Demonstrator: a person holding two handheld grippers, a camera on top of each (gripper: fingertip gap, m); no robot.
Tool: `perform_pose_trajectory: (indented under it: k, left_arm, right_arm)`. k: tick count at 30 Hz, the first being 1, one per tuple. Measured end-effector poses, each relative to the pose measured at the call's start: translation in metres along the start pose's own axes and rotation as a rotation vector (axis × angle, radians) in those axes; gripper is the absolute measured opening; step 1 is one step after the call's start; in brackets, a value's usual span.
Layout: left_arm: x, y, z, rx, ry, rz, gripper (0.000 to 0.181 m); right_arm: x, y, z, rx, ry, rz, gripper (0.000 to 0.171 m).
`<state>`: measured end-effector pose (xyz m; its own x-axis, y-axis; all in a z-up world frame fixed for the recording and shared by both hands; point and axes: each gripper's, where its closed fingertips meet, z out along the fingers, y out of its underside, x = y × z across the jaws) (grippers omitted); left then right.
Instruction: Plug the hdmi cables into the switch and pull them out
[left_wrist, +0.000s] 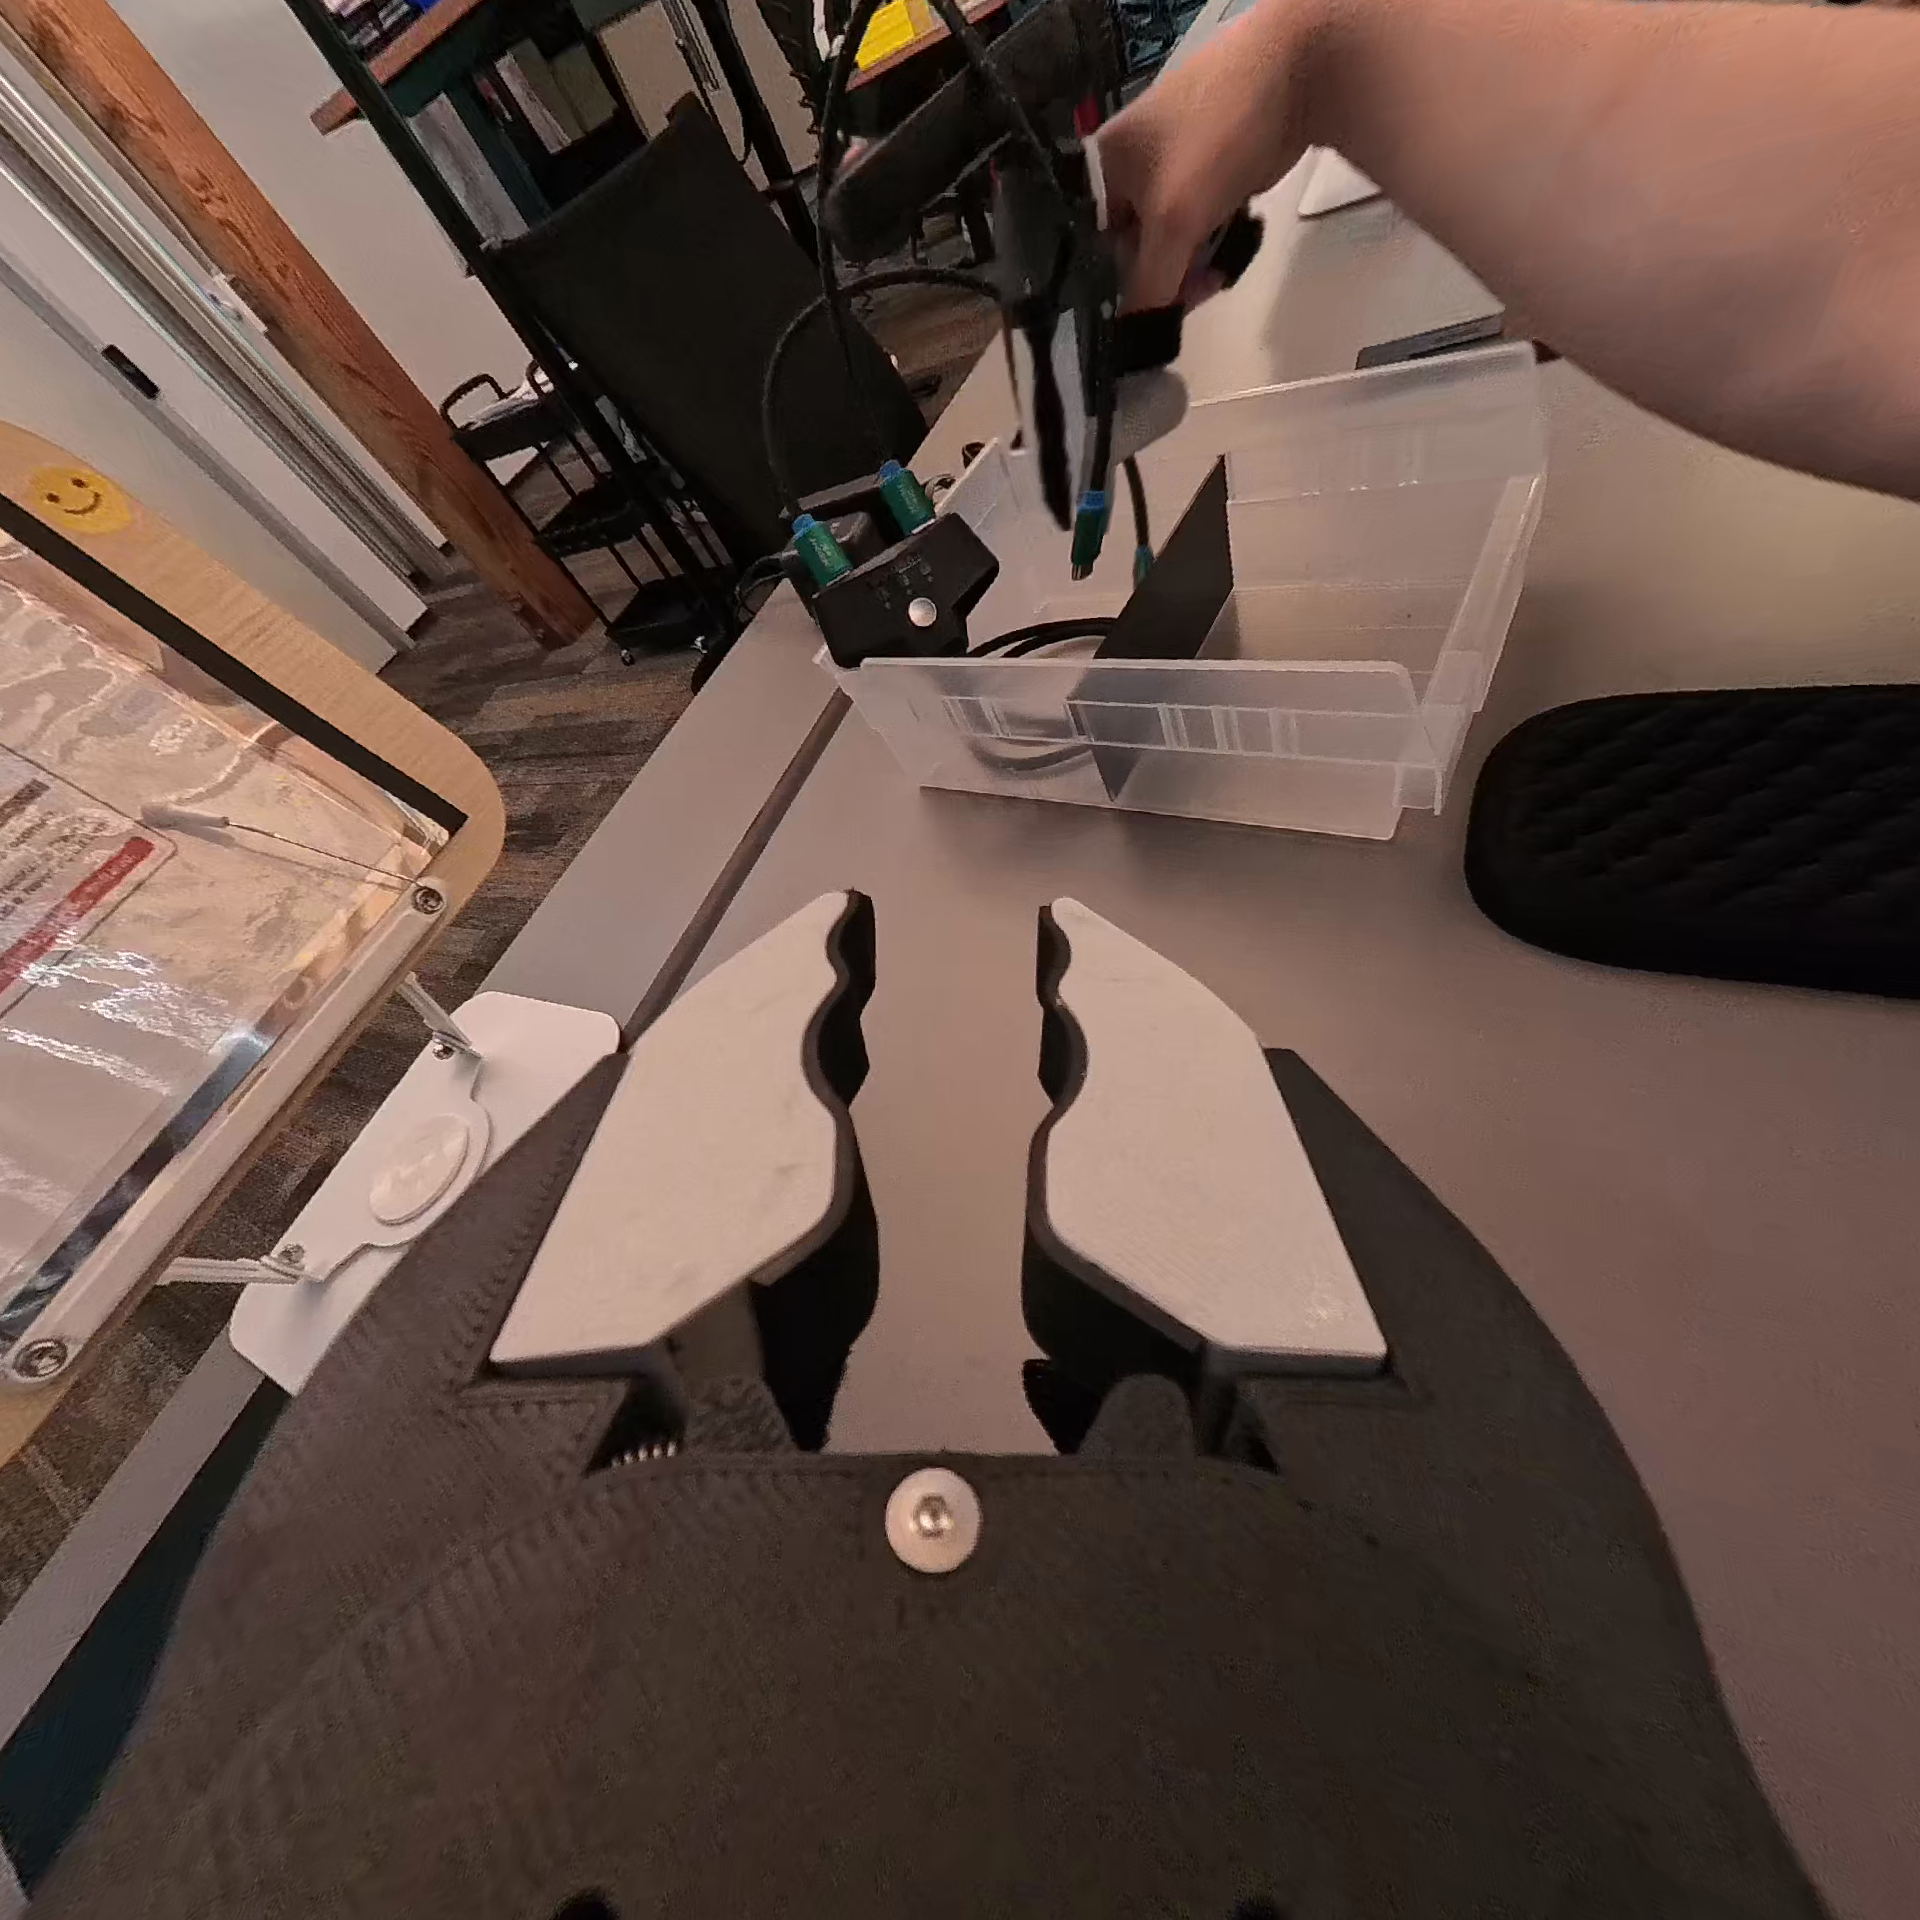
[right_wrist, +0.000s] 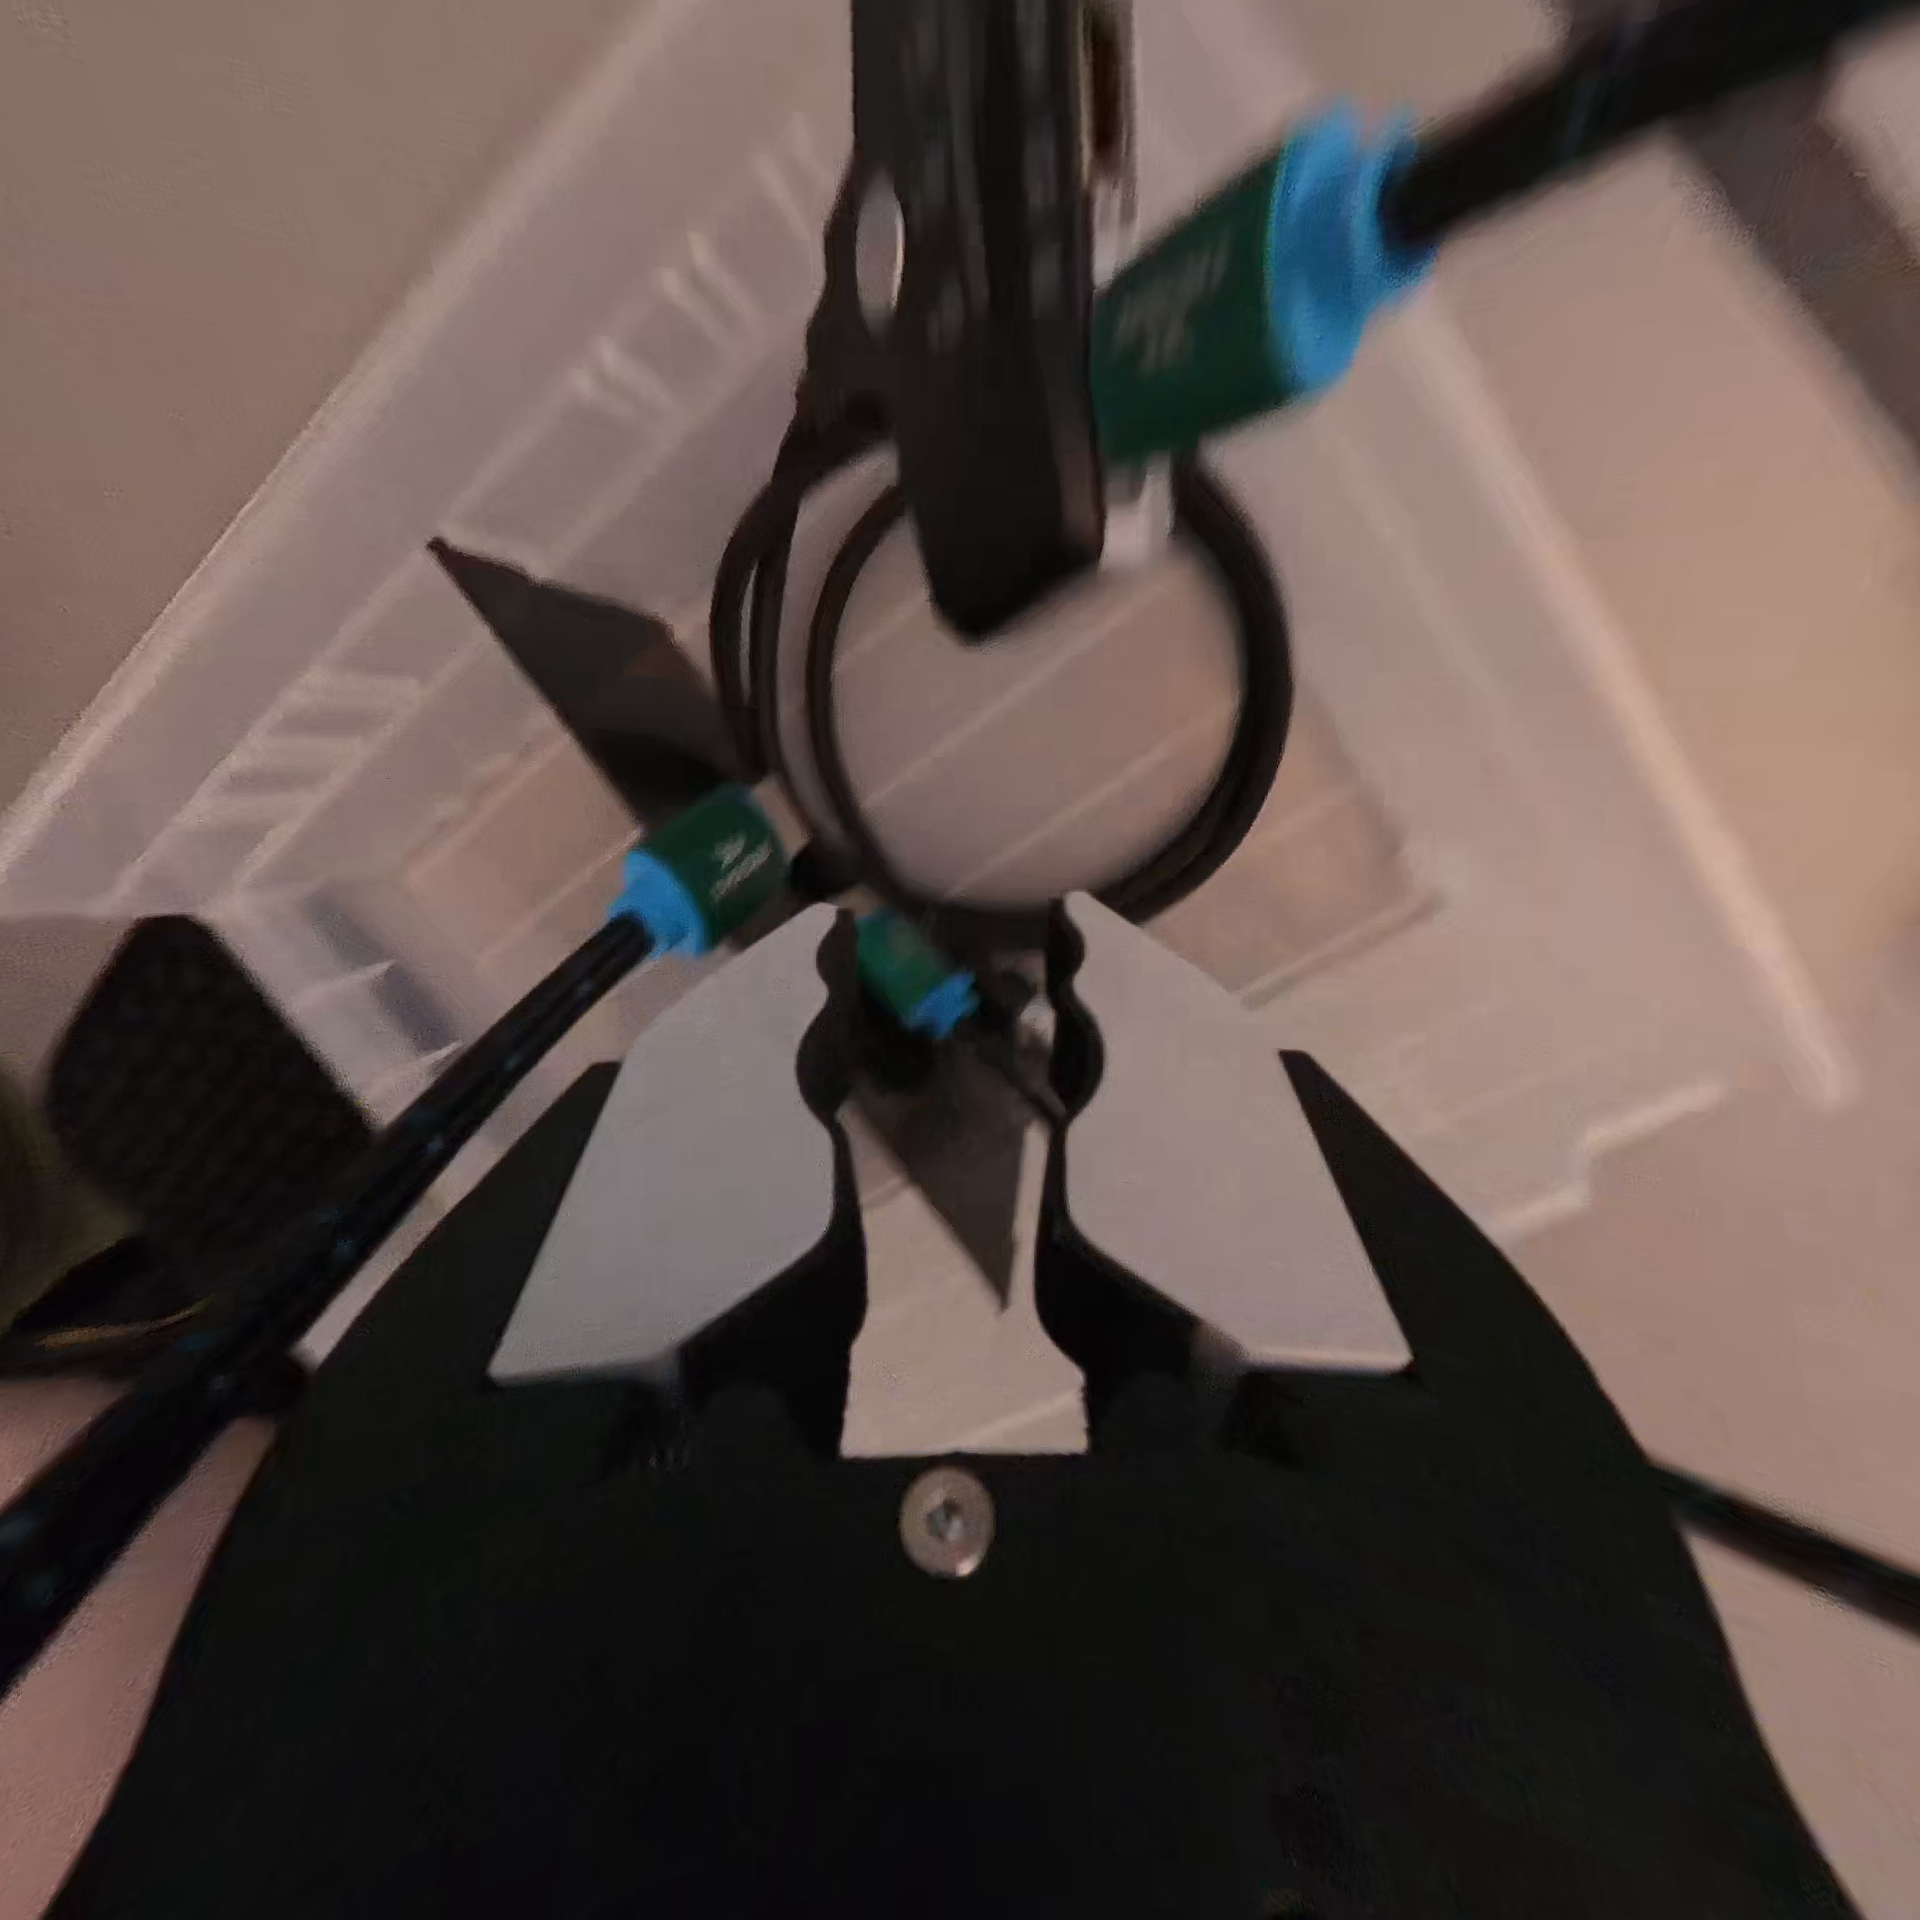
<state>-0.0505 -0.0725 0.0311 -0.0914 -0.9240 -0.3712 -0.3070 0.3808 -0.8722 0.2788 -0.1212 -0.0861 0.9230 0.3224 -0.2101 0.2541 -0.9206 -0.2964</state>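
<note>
Switch (left_wrist: 902, 590) holds two green-shelled plugs bearing small pale, unreadable markings.

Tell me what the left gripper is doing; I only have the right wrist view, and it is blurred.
Observer: The left gripper is open and empty, low over the grey table, short of the clear bin.
Operator: How many plugs are in the switch?
Observer: Two green plugs stand in the black switch at the bin's far left end.
Operator: Is any cable loose?
Observer: One more plug hangs free above the bin, close to the right gripper.
</note>
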Motion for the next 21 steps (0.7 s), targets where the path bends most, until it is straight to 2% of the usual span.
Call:
perform_pose_trajectory:
  k: [1, 6, 10, 13, 18, 21]
  left_arm:
    - [0.000, 0.000, 0.000, -0.001, -0.001, 0.002, 0.030]
    - [0.001, -0.007, -0.006, 0.014, -0.007, 0.008, 0.030]
    - [0.004, -0.014, -0.009, 0.026, -0.006, 0.022, 0.030]
    - [0.005, -0.019, -0.015, 0.031, -0.016, 0.047, 0.031]
    - [-0.006, -0.037, -0.035, 0.088, -0.062, 0.040, 0.032]
    - [-0.024, -0.047, -0.057, 0.123, -0.110, 0.001, 0.036]
  right_arm:
    - [-0.007, 0.008, -0.002, -0.025, -0.036, 0.044, 0.027]
    - [-0.020, 0.026, -0.014, 0.129, -0.039, 0.122, 0.028]
    - [-0.023, 0.069, -0.013, 0.060, 0.008, 0.215, 0.031]
    - [-0.031, 0.084, -0.020, 0.116, 0.016, 0.245, 0.026]
    - [-0.043, 0.096, -0.058, 0.237, 0.217, 0.276, 0.029]
    - [-0.060, 0.077, -0.100, 0.367, 0.411, 0.218, 0.031]
